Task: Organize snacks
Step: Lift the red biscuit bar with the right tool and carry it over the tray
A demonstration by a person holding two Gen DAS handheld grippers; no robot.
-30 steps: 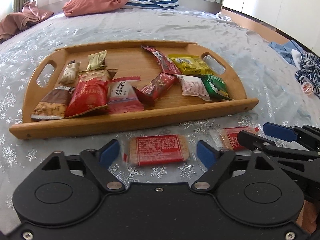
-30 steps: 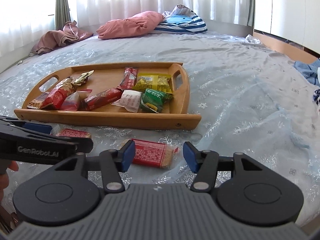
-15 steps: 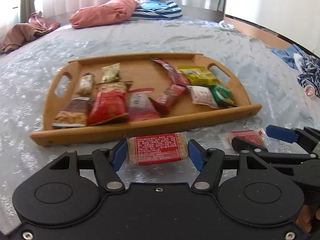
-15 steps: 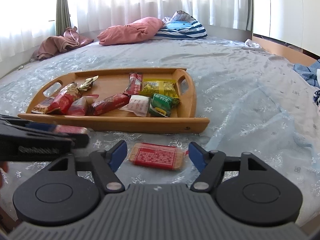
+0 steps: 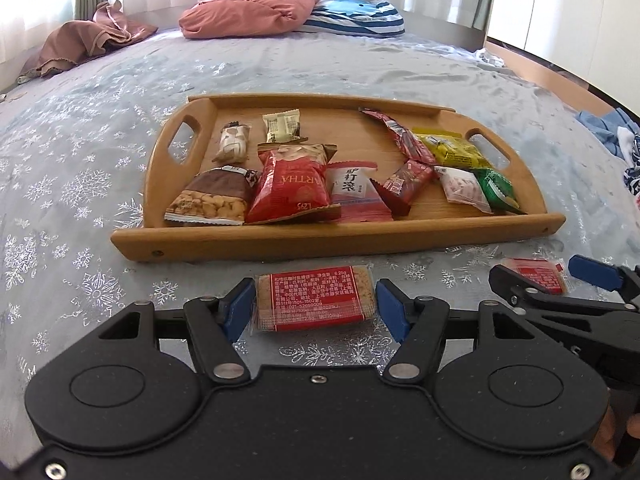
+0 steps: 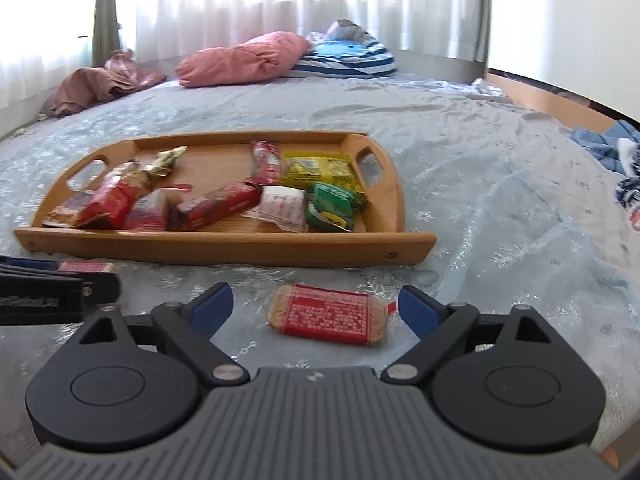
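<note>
Left gripper point(image 5: 316, 304) clamped on a red biscuit packet point(image 5: 316, 302) in front of the wooden tray point(image 5: 336, 236). Right gripper point(image 6: 316, 308) just widened, straddling another red biscuit packet point(image 6: 330, 314), pads clear.

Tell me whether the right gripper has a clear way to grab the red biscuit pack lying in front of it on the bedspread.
Probably yes. The right gripper has just been opening, its jaws wide either side of the red biscuit pack without touching it. Nothing lies between; the left gripper sits off to the side, over its own pack.
</note>
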